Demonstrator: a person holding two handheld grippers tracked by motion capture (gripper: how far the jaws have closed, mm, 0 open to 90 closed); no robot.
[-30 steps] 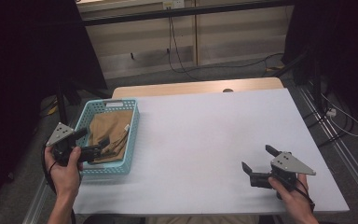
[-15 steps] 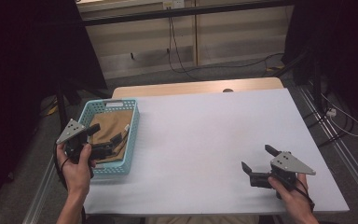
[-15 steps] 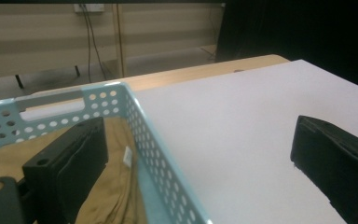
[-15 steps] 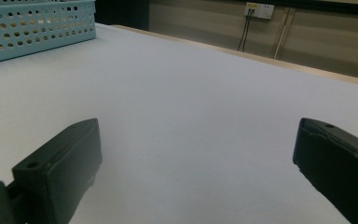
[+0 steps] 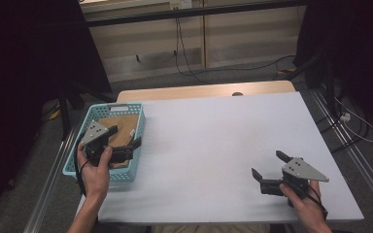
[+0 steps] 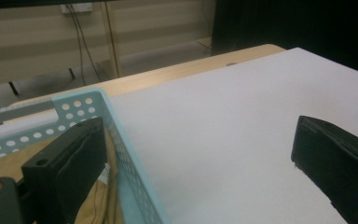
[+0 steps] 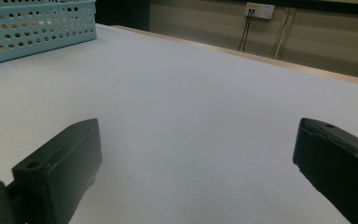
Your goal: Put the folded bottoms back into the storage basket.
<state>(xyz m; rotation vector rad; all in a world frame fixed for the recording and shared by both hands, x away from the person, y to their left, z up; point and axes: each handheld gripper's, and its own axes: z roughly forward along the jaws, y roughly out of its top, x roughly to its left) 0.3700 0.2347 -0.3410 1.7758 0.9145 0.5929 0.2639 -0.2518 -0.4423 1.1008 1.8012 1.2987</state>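
Note:
A light blue perforated basket stands at the table's left edge with a tan cloth lying in it. My left gripper hovers over the basket's near half, open, with nothing between its jaws. In the left gripper view the basket's wall runs between the jaws of the left gripper. One jaw is over the tan cloth and the other is over the white table. My right gripper rests low near the front right of the table, open and empty, also seen as the right gripper.
The white table top stretches between the two grippers, with a wooden strip along its far edge. The basket lies far off in the right gripper view. Cables and a dark stand lie on the floor beyond the table.
My left gripper has moved right and slightly forward, from beside the basket's left rim to over its inside. The right gripper has stayed put.

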